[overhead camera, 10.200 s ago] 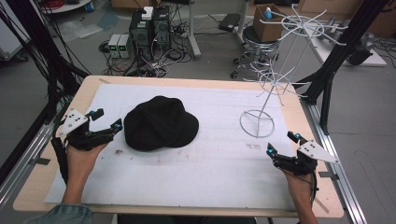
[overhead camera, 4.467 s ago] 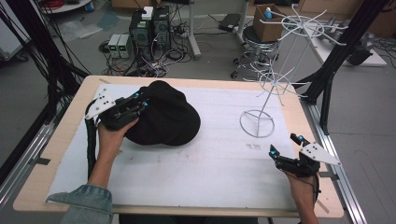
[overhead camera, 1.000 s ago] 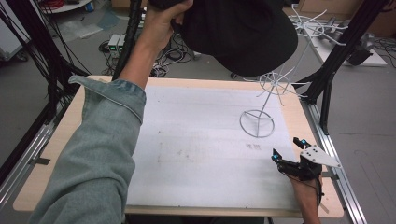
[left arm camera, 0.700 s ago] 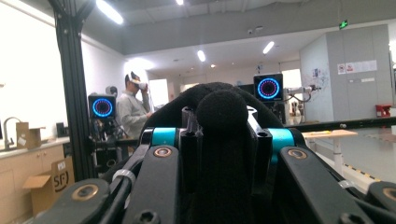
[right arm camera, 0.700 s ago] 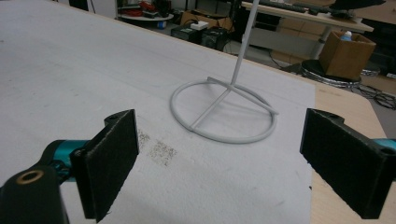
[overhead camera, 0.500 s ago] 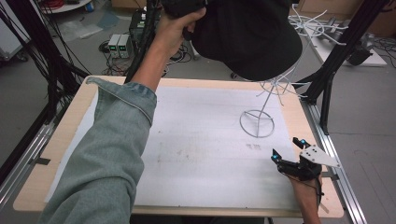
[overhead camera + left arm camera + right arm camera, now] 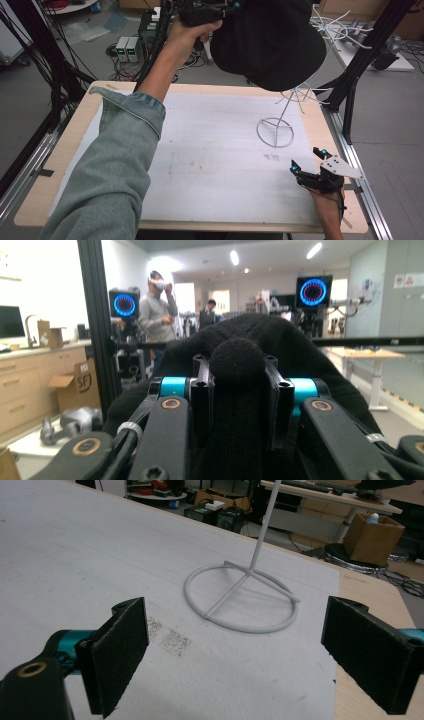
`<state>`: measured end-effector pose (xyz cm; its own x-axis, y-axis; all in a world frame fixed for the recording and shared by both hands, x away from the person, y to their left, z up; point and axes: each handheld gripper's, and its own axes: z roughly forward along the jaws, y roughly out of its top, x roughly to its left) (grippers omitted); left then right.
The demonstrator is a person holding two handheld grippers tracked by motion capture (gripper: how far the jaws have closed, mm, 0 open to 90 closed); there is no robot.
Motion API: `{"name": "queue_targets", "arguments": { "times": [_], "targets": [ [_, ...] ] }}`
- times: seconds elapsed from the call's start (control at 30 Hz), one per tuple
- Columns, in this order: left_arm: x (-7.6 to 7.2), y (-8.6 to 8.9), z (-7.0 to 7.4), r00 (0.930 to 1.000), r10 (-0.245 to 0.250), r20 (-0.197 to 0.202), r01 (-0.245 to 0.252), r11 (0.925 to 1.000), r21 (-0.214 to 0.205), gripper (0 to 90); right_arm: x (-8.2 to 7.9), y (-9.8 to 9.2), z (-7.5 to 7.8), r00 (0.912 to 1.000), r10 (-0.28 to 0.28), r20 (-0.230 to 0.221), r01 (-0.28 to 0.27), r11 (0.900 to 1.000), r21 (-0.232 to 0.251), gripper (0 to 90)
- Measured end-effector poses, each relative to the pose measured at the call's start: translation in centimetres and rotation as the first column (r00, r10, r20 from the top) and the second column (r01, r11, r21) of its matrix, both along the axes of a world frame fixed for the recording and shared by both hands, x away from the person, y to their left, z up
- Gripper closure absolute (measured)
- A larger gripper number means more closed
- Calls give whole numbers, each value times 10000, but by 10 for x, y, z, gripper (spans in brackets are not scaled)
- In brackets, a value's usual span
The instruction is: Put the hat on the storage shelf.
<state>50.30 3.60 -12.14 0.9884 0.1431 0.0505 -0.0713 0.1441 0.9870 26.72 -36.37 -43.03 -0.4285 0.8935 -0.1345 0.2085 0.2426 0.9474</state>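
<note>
A black hat (image 7: 270, 45) hangs high above the table's far right, over the spoked top of a white wire stand (image 7: 295, 95). My left gripper (image 7: 210, 10) is shut on the hat. In the left gripper view a fold of the hat (image 7: 235, 360) is pinched between the black jaws of the left gripper (image 7: 236, 370). Those jaws have just eased open slightly, with the fold still between them. The stand's ring base (image 7: 275, 132) rests on the white mat. My right gripper (image 7: 306, 160) sits open near the front right; the stand base (image 7: 227, 598) lies beyond the right gripper (image 7: 235, 630).
A white mat (image 7: 210, 150) covers the wooden table (image 7: 65, 165). Black frame posts (image 7: 360, 65) rise at the right and left edges. A second white wire stand (image 7: 340, 27) lies on a table behind. A person's sleeve (image 7: 115, 165) crosses the table's left half.
The left hand has brought the hat a little lower and to the right, closer to the stand's top. The right gripper has stayed in place.
</note>
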Motion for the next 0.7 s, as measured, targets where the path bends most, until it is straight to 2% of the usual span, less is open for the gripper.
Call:
{"name": "queue_targets", "arguments": {
  "times": [0.13,0.33,0.5,0.7],
  "targets": [
    [1,-2,-4,9997,187,-177,-177,9984,534,707,0,0,0,10000,-20,1,20,10000,2,109],
    [4,-5,-11,9980,367,-510,-309,9935,1095,693,1,0,0,10000,-5,-9,5,10000,-1,108],
    [5,-10,-16,9970,398,-667,-305,9904,1345,688,1,0,0,10000,-35,-24,35,10000,11,108],
    [7,-14,-23,9930,315,-1134,-102,9831,1830,685,1,0,0,10000,-41,47,41,10000,11,109]
  ]
}}
